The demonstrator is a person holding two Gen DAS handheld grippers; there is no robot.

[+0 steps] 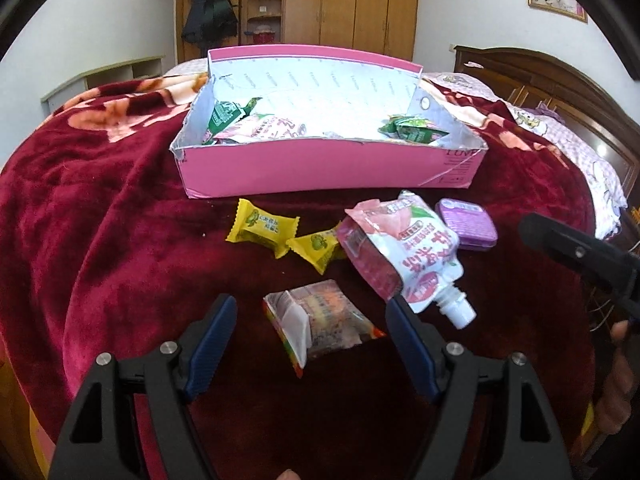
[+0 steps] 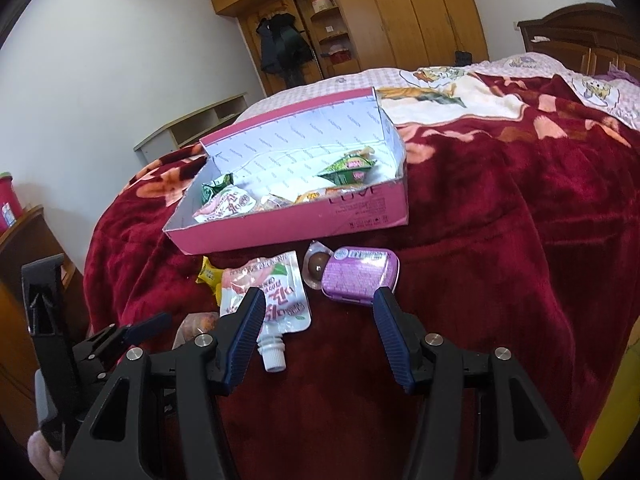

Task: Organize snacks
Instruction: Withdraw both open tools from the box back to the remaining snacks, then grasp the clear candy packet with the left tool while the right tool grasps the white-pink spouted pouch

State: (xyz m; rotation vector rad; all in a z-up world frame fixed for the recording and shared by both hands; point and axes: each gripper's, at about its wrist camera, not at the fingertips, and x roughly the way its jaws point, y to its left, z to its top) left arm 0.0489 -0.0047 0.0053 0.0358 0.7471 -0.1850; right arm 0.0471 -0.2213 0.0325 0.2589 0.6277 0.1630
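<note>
Snacks lie loose on the red blanket [image 1: 100, 240] below the pink box [image 1: 320, 168] at upper centre. Our left gripper [image 1: 312, 316] is spread around the clear-wrapped snack [image 1: 316, 324]; we should lower squarely, pinch its middle. Our right gripper [image 2: 318, 308] hangs spread near the purple tin [image 2: 360, 274].

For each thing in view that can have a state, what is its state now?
pink box: open, several snacks inside
spouted pouch: capped, lying on the blanket
purple tin: closed, outside the box
yellow candies: wrapped, outside the box
left gripper: open, around a clear-wrapped snack
right gripper: open, empty
</note>
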